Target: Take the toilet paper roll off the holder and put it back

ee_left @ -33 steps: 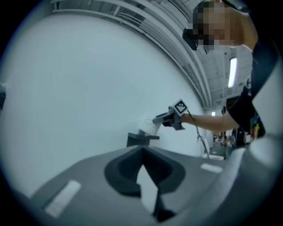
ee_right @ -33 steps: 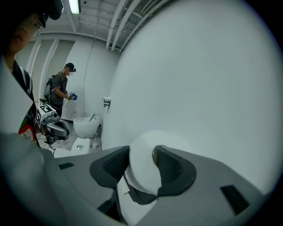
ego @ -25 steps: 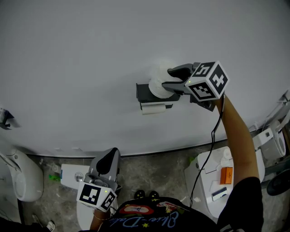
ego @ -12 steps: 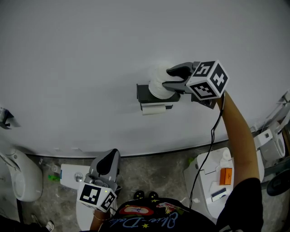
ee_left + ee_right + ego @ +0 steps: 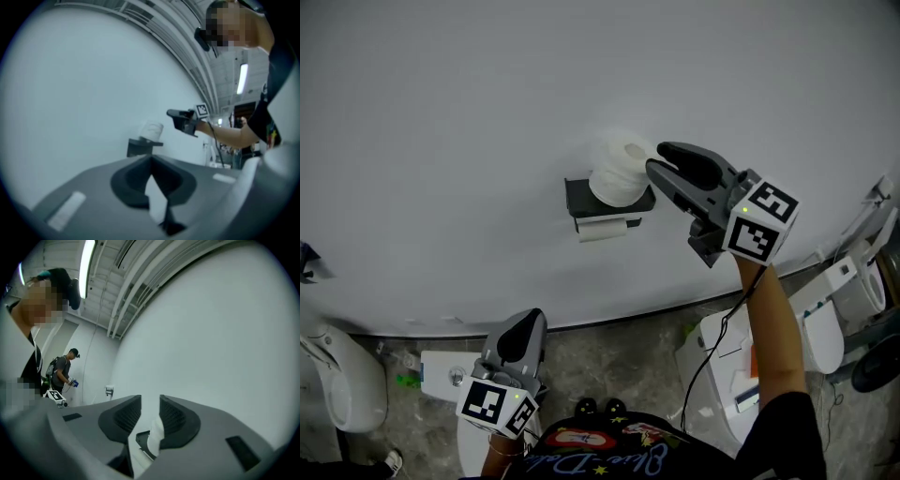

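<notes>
Head view: toilet paper roll (image 5: 617, 171) on holder (image 5: 578, 194)

It sits just ahead of the right tongs (image 5: 658, 157), untouched. Their jaws stand open, though they have just been closing a little, with nothing between. The left tongs (image 5: 528, 325), well apart, are closed and empty. Probably the putting back is done; otherwise all remains.

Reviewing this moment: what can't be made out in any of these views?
- How the toilet paper roll sits on the holder: head view, the roll covers where they meet.
- White fixture at the left edge: head view, cut off by the frame.
- What the distant person holds: right gripper view, too small.
</notes>
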